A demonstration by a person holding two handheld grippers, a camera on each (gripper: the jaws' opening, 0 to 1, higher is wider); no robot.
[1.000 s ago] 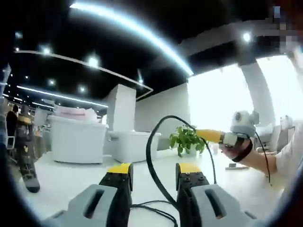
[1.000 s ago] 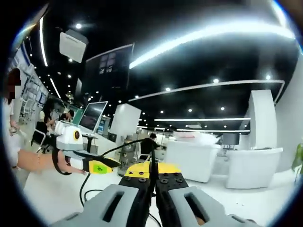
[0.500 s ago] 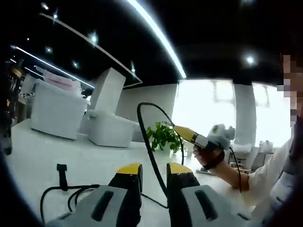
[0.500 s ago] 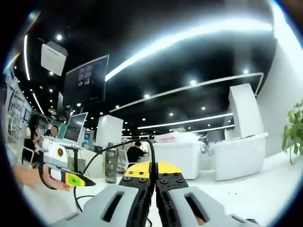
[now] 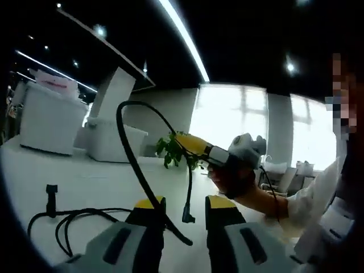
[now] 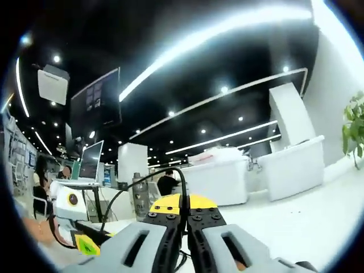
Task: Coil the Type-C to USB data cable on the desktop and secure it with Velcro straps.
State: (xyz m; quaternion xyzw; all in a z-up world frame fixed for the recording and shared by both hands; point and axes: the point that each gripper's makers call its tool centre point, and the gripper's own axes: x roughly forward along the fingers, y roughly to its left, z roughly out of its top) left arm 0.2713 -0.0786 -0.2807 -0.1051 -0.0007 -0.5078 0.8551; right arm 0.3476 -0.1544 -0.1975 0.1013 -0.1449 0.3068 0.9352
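A black data cable (image 5: pixel 126 149) rises from between my left gripper's (image 5: pixel 186 203) open jaws, arcs up and over to my right gripper (image 5: pixel 196 145), which a hand holds. Below that grip its plug end (image 5: pixel 186 216) hangs free. The rest of the cable (image 5: pixel 60 219) lies in loose loops on the white table (image 5: pixel 85 182) at the left, with a black Velcro strap (image 5: pixel 51 193) standing up on it. In the right gripper view my right gripper (image 6: pixel 183 200) is shut on the cable (image 6: pixel 153 177), which curves away left toward my left gripper (image 6: pixel 84 243).
A potted green plant (image 5: pixel 169 152) stands behind the right gripper. White counters (image 5: pixel 42 122) line the far side of the table. In the right gripper view a monitor (image 6: pixel 91 162) and a bottle (image 6: pixel 140 196) stand at the left, with people behind.
My right gripper has come closer to the left one with the cable pinched in it, and the loop now leans left. The plug end has dropped into sight between the left jaws.
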